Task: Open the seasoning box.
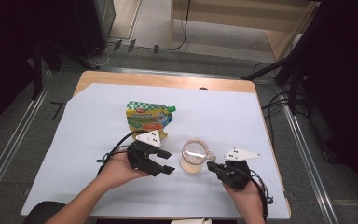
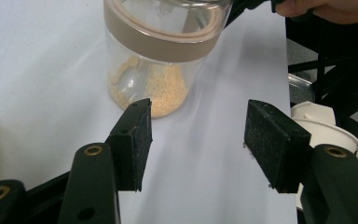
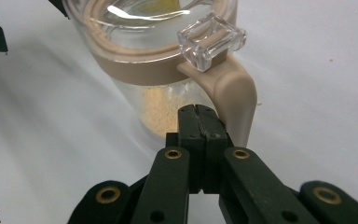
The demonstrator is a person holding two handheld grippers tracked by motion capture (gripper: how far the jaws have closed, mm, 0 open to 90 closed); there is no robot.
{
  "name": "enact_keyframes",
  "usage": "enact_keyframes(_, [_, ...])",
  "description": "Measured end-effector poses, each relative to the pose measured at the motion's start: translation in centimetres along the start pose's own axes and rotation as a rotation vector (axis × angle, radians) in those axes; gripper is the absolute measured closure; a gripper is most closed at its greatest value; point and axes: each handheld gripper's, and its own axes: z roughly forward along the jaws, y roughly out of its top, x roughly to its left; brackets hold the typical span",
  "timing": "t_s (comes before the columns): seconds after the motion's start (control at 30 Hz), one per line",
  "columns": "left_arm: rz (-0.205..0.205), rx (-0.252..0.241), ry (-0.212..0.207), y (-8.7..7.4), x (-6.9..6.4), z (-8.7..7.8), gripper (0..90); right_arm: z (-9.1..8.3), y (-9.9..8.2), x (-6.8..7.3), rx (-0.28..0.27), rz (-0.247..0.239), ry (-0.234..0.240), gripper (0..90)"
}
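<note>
A clear jar [image 1: 194, 156] with a tan collar, a tan handle and a see-through flip clasp stands near the middle of the white sheet covering the desk [image 1: 93, 77], a layer of pale orange crumbs or powder in its bottom; in the high view the left gripper [image 1: 166, 161] sits at the jar's nine o'clock and the right gripper [image 1: 211, 165] at its four o'clock, so the jar is bracketed from both sides, probably to steady it while the lid or clasp gets worked.

The left gripper's fingers [image 2: 137, 140] stand partly open with nothing between them, only bare sheet; in the left gripper view the jar [image 2: 161, 56] is just beyond them at twelve o'clock, apart from the pads, which reads as a lined-up approach not yet closed.

The right gripper's fingers [image 3: 200, 128] are pressed flat together, holding nothing; in the right gripper view their tips sit right at the jar's [image 3: 149, 65] glass wall, beside the handle [image 3: 237, 100] and below the clasp [image 3: 211, 41], a closed point suited to nudging or hooking; whether they touch the glass I cannot tell.

A green-and-yellow pouch [image 1: 148, 119] lies flat at the jar's eleven o'clock, near the left gripper, likely the source of the contents; it carries a small red logo, the writing too small to read.
</note>
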Motion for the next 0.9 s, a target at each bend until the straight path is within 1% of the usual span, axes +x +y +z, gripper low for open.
enact_keyframes(0.17, [0.007,-0.01,0.0,0.1,0.1,0.1,41.0,-0.1,0.2,-0.9,0.007,-0.009,0.017,90.0])
enact_keyframes(0.27, [-0.004,-0.003,0.005,0.1,0.2,0.4,39.8,-0.1,0.3,-1.5,0.01,-0.007,0.031,90.0])
enact_keyframes(0.3, [-0.006,-0.004,0.005,0.1,0.2,0.5,39.8,-0.1,0.4,-1.6,0.013,-0.012,0.032,90.0])
enact_keyframes(0.33, [-0.002,-0.007,0.014,0.2,0.2,0.6,39.9,-0.1,0.5,-1.8,0.016,-0.024,0.034,90.0])
enact_keyframes(0.4, [0.002,-0.009,0.015,0.2,0.2,0.6,39.9,0.0,0.5,-2.0,0.017,-0.029,0.037,90.0])
enact_keyframes(0.43, [0.003,-0.011,0.016,0.2,0.2,0.7,39.8,0.0,0.6,-2.2,0.019,-0.027,0.037,90.0])
enact_keyframes(0.47, [-0.002,-0.012,0.016,0.3,0.2,0.9,39.0,0.0,0.8,-2.7,0.019,-0.029,0.04,90.0])
enact_keyframes(0.5, [-0.001,-0.008,0.012,0.3,0.3,1.0,38.3,0.0,0.8,-2.7,0.019,-0.029,0.04,90.0])
enact_keyframes(0.53, [0.001,-0.005,0.017,0.3,0.2,1.1,38.1,0.1,1.0,-3.2,0.018,-0.03,0.045,90.0])
enact_keyframes(0.6, [0.011,-0.008,0.016,0.4,0.2,1.4,37.5,0.2,1.0,-3.4,0.017,-0.03,0.047,90.0])
enact_keyframes(0.7, [0.008,-0.003,0.017,0.8,0.2,1.7,36.4,0.3,1.3,-3.9,0.022,-0.035,0.043,90.0])
enact_keyframes(0.8, [0.01,0.002,0.013,1.3,0.1,1.8,33.5,0.2,1.4,-3.9,0.023,-0.031,0.043,90.0])
enact_keyframes(0.87, [0.012,0.002,0.023,1.6,-0.1,2.0,30.3,-0.4,1.4,-3.7,0.013,-0.037,0.04,90.0])
enact_keyframes(0.9, [0.02,0.002,0.03,1.6,-0.2,2.0,28.3,-0.9,1.5,-3.7,0.007,-0.035,0.035,90.0])
